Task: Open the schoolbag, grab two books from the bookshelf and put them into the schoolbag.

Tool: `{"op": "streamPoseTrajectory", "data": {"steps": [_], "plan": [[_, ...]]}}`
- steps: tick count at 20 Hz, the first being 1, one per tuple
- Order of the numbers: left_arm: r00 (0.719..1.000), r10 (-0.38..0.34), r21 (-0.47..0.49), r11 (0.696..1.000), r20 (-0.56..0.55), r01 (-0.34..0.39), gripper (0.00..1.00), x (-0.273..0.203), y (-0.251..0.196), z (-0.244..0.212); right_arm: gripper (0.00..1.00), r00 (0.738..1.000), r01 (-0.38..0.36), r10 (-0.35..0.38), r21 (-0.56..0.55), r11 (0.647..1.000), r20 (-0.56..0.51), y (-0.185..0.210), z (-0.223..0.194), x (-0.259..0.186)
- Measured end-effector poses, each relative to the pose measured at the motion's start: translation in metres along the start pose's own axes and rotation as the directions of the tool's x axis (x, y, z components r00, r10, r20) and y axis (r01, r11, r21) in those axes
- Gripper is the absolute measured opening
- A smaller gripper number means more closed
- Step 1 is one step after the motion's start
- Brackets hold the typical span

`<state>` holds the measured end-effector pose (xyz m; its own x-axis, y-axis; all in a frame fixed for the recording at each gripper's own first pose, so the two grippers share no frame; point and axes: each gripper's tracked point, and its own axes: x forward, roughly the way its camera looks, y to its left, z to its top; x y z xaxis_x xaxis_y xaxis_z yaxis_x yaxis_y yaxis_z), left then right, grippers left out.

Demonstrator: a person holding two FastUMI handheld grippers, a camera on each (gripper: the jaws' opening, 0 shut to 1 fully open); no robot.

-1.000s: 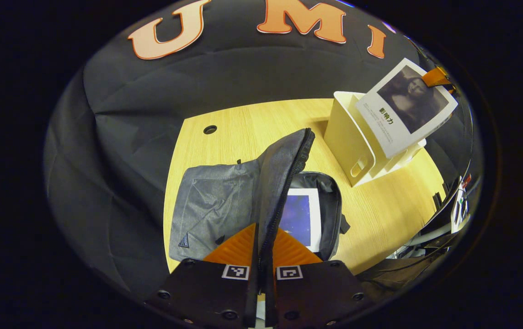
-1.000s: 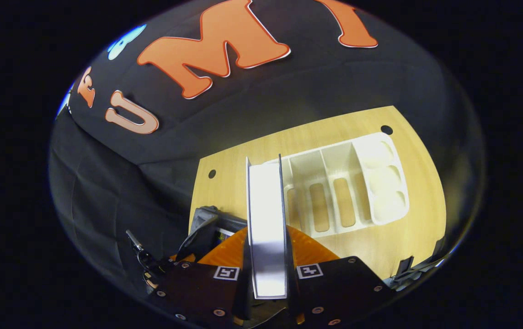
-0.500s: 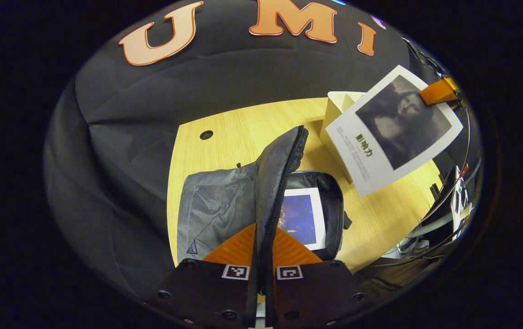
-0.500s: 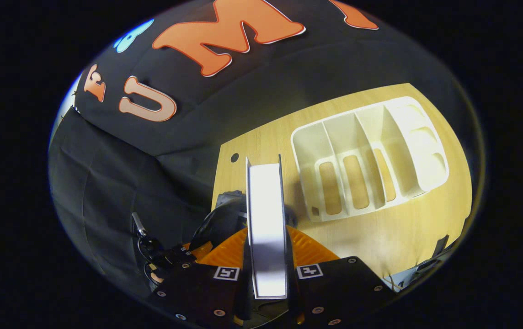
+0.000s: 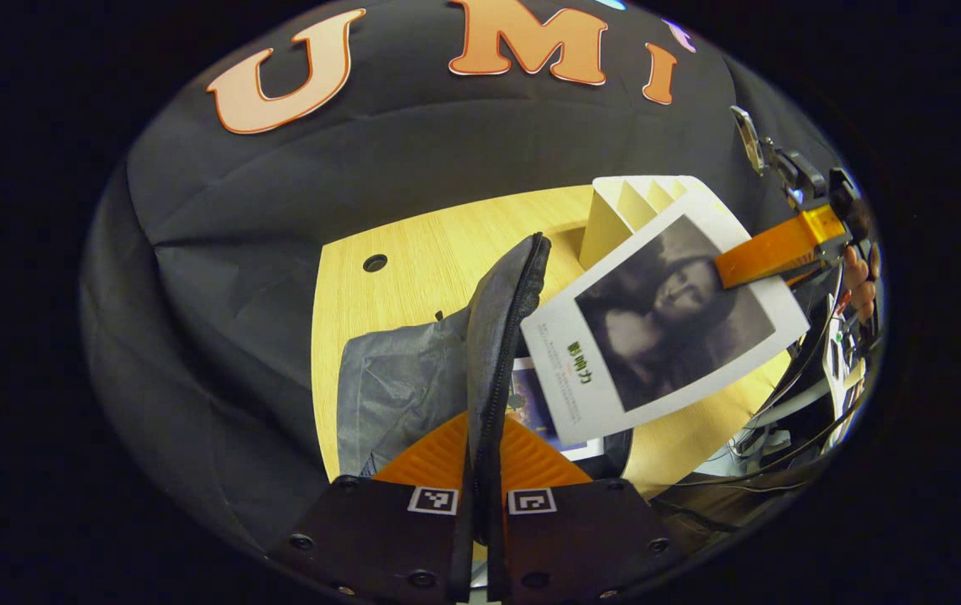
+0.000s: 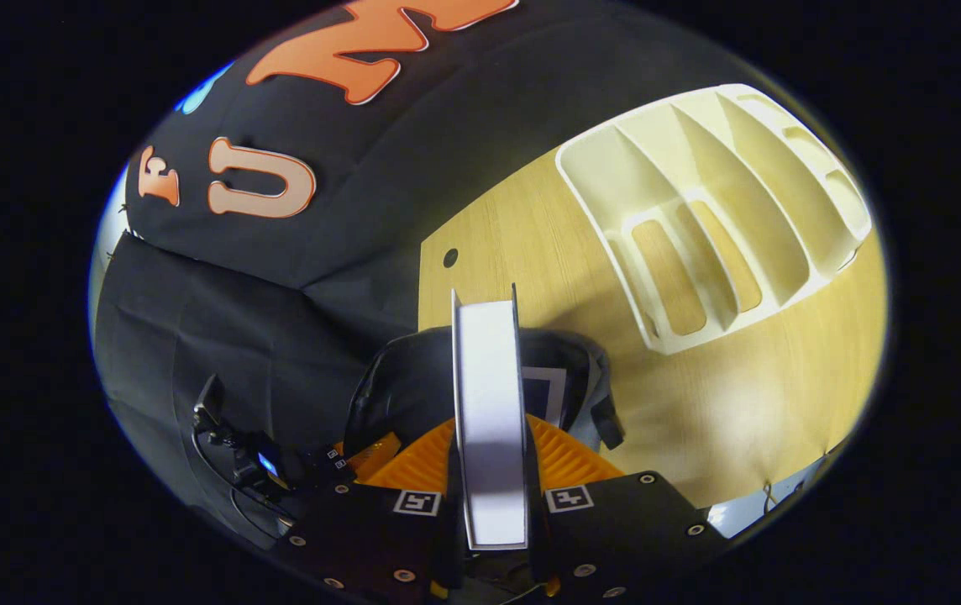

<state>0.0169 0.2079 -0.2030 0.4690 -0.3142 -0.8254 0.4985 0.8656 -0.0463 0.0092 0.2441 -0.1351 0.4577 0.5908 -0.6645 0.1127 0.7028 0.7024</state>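
Observation:
My left gripper [image 5: 480, 441] is shut on the grey schoolbag's flap [image 5: 504, 319] and holds it upright. The bag's body [image 5: 396, 386] lies on the wooden table [image 5: 413, 244]. A blue-covered book [image 5: 531, 405] lies inside the open bag. My right gripper [image 6: 489, 458] is shut on a second book [image 6: 489, 395], seen edge-on. In the left gripper view this white book with a dark portrait cover [image 5: 665, 328] hangs tilted over the bag's opening from orange fingers [image 5: 770, 250]. The bag's dark opening [image 6: 413, 378] lies just under the held book. The white bookshelf [image 6: 716, 210] stands with its slots bare.
The bookshelf [image 5: 632, 206] stands behind the held book at the table's far right. A round cable hole [image 5: 375, 263] is near the table's far left corner. Cables and equipment [image 5: 791, 420] lie beyond the table's right edge. The left gripper's orange finger [image 6: 367, 449] sits beside the bag.
My right gripper has carried the portrait book away from the bookshelf and leftward, to over the open bag. The left gripper keeps the flap raised, barely moving.

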Motion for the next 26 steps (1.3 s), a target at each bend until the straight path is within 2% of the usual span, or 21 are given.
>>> {"op": "streamPoseTrajectory", "data": {"steps": [9,15,21,26], "plan": [[0.999,0.000,0.059,0.998,0.042,-0.003,0.08,-0.008,0.007,0.010,0.31,0.992,-0.122,0.120,0.095,0.988,0.028,0.017,-0.032,0.066],[0.997,-0.016,0.085,0.996,0.076,0.010,0.07,-0.016,-0.003,0.016,0.31,0.985,-0.170,0.164,0.151,0.974,0.054,0.028,-0.050,0.101],[0.994,-0.050,0.071,0.997,0.093,0.043,0.08,-0.015,-0.018,0.017,0.30,0.976,-0.207,0.190,0.179,0.962,0.105,0.037,-0.058,0.125],[0.993,-0.075,0.059,0.996,0.093,0.070,0.08,-0.009,-0.035,0.012,0.31,0.979,-0.193,0.177,0.194,0.962,0.098,0.034,-0.062,0.140]]}}
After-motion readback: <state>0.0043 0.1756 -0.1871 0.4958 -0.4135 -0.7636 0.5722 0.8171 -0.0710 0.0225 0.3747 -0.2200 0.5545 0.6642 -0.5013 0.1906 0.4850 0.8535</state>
